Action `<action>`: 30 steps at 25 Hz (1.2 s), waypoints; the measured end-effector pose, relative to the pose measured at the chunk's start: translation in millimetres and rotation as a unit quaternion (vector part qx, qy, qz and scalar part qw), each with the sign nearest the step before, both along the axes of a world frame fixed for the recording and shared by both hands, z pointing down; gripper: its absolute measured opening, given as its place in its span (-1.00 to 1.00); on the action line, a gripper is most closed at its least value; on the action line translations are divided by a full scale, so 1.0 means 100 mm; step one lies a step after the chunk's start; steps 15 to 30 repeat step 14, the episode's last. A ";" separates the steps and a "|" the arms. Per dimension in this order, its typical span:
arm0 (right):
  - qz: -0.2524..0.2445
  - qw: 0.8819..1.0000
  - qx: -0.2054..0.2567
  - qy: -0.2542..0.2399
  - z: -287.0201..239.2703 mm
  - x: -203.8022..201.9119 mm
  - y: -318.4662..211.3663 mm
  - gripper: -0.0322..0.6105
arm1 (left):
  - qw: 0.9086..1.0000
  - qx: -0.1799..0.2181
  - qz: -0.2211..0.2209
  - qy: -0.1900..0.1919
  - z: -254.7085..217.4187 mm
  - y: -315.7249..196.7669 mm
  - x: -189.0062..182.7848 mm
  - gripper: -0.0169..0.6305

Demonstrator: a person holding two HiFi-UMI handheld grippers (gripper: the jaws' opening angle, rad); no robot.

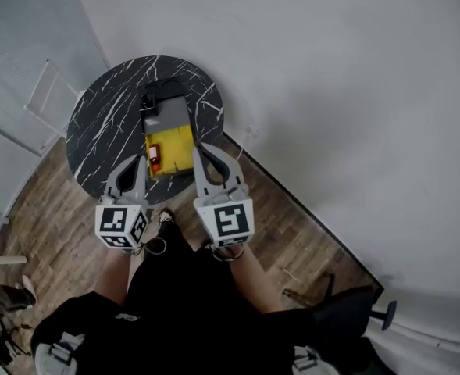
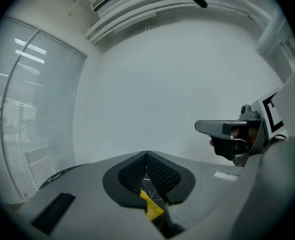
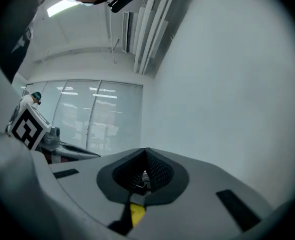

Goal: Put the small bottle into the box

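On a round black marble table (image 1: 105,123) stands an open box (image 1: 175,148) with a yellow inside and its grey lid (image 1: 167,114) folded back on the far side. A small red bottle (image 1: 154,158) lies at the left edge of the yellow inside. My left gripper (image 1: 141,162) hovers shut just left of the bottle, holding nothing. My right gripper (image 1: 199,150) hovers shut over the box's right edge, also holding nothing. In the left gripper view the jaws (image 2: 147,155) meet at their tips, with a sliver of yellow box (image 2: 151,206) below. The right gripper view shows the same (image 3: 146,153).
The table stands on a wooden floor (image 1: 50,233) in a corner between a white wall (image 1: 354,92) and a glass partition (image 1: 19,69). A black chair base (image 1: 347,307) sits at the lower right. The person's dark-clothed body (image 1: 183,303) fills the bottom.
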State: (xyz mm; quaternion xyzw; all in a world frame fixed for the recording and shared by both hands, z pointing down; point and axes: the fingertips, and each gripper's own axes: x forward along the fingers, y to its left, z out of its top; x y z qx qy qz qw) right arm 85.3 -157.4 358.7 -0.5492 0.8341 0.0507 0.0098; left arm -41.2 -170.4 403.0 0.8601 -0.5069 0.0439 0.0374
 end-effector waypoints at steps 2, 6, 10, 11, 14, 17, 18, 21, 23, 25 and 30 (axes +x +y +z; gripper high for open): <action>0.001 1.000 0.002 -0.001 -0.01 0.04 0.00 -0.91 | 1.000 0.001 0.008 -0.004 -0.01 0.00 0.07 -0.95; 0.010 1.000 -0.002 -0.002 0.05 0.12 -0.03 -0.91 | 1.000 -0.004 0.015 -0.014 0.02 -0.03 0.12 -0.95; 0.005 1.000 -0.010 -0.002 0.13 0.06 -0.10 -0.91 | 1.000 -0.014 0.014 -0.024 0.08 -0.10 0.08 -0.95; 0.004 1.000 -0.012 0.000 0.15 0.04 -0.12 -0.91 | 0.999 -0.016 0.013 -0.027 0.09 -0.12 0.06 -0.95; 0.004 1.000 -0.020 0.003 0.20 -0.01 -0.20 -0.91 | 0.999 -0.022 0.014 -0.034 0.12 -0.19 0.04 -0.95; 0.004 1.000 -0.020 0.003 0.20 -0.01 -0.20 -0.91 | 0.999 -0.022 0.014 -0.034 0.12 -0.19 0.04 -0.95; 0.004 1.000 -0.020 0.003 0.20 -0.01 -0.20 -0.91 | 0.999 -0.022 0.014 -0.034 0.12 -0.19 0.04 -0.95; 0.004 1.000 -0.020 0.003 0.20 -0.01 -0.20 -0.91 | 0.999 -0.022 0.014 -0.034 0.12 -0.19 0.04 -0.95; 0.004 1.000 -0.020 0.003 0.20 -0.01 -0.20 -0.91 | 0.999 -0.022 0.014 -0.034 0.12 -0.19 0.04 -0.95; 0.004 1.000 -0.020 0.003 0.20 -0.01 -0.20 -0.91 | 0.999 -0.022 0.014 -0.034 0.12 -0.19 0.04 -0.95; 0.004 1.000 -0.020 0.003 0.20 -0.01 -0.20 -0.91 | 0.999 -0.022 0.014 -0.034 0.12 -0.19 0.04 -0.95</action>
